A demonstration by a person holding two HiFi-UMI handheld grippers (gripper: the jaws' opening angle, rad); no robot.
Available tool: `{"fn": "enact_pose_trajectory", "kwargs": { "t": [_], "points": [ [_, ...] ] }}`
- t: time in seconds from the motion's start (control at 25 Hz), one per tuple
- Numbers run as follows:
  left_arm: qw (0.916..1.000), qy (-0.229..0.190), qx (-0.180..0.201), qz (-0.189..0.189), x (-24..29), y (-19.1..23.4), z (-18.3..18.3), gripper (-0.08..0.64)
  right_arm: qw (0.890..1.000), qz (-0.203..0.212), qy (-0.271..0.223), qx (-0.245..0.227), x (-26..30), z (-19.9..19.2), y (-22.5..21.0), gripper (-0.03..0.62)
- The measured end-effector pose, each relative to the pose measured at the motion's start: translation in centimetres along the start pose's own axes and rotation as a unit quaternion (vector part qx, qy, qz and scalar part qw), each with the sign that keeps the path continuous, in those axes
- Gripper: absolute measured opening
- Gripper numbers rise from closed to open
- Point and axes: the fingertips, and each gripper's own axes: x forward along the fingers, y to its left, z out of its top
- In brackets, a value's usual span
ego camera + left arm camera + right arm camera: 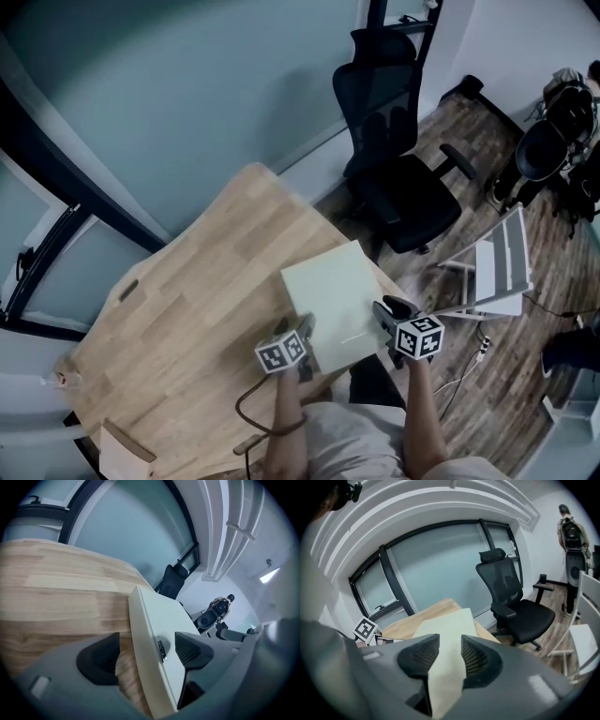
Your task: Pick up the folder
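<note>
Folder (330,298), pale cream and square, sits at the 4 o'clock corner of the wooden surface (197,300) in the head view, with its near edge toward the person and both grippers at that edge. The left gripper (305,330) meets the folder at its 7 o'clock corner; in the left gripper view its jaws stand wide apart, straddling the folder's (159,616) edge, with bare wood showing between the left pad and the folder, and a small metal clip (161,650) set on the edge just beside the right pad. The right gripper (386,312) is at the folder's 4 o'clock corner; in the right gripper view its jaws are drawn narrow and pinch the folder (445,625), both ribbed pads against the sheet. A black office chair (403,159) stands on the plank floor at 1 o'clock from the folder, well apart from it, and a white folding frame (497,267) is at 3 o'clock
</note>
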Motion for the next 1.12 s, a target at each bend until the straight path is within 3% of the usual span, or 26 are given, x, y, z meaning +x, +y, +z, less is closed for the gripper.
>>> {"fn": "enact_pose_trajectory", "kwargs": {
  "t": [0.2, 0.32, 0.48, 0.64, 0.92, 1.12],
  "points": [
    [0.9993, 0.026, 0.003, -0.026, 1.7, -0.9, -0.7, 0.359, 1.0, 0.001, 0.021, 0.016, 2.1, -1.2, -1.3, 0.324],
    [0.9987, 0.034, 0.004, -0.037, 2.0, -1.3, -0.8, 0.359, 0.999, -0.007, 0.041, 0.014, 3.2, -2.0, -2.6, 0.394],
    [0.9975, 0.04, -0.02, -0.054, 2.5, -1.3, -0.9, 0.357, 0.997, 0.019, 0.056, 0.04, 5.3, -2.2, -3.2, 0.408],
    [0.9971, 0.043, -0.025, -0.058, 3.0, -1.7, -1.1, 0.357, 0.992, 0.035, 0.116, 0.035, 6.6, -3.5, -3.0, 0.408],
    [0.9982, 0.041, -0.014, -0.041, 4.0, -1.3, -0.7, 0.357, 0.986, 0.029, 0.161, 0.028, 8.0, -4.0, -3.7, 0.408],
    [0.9991, 0.026, -0.02, -0.027, 4.4, -1.3, -0.2, 0.357, 0.987, 0.019, 0.153, 0.038, 8.1, -3.9, -3.5, 0.41]
  ]
}}
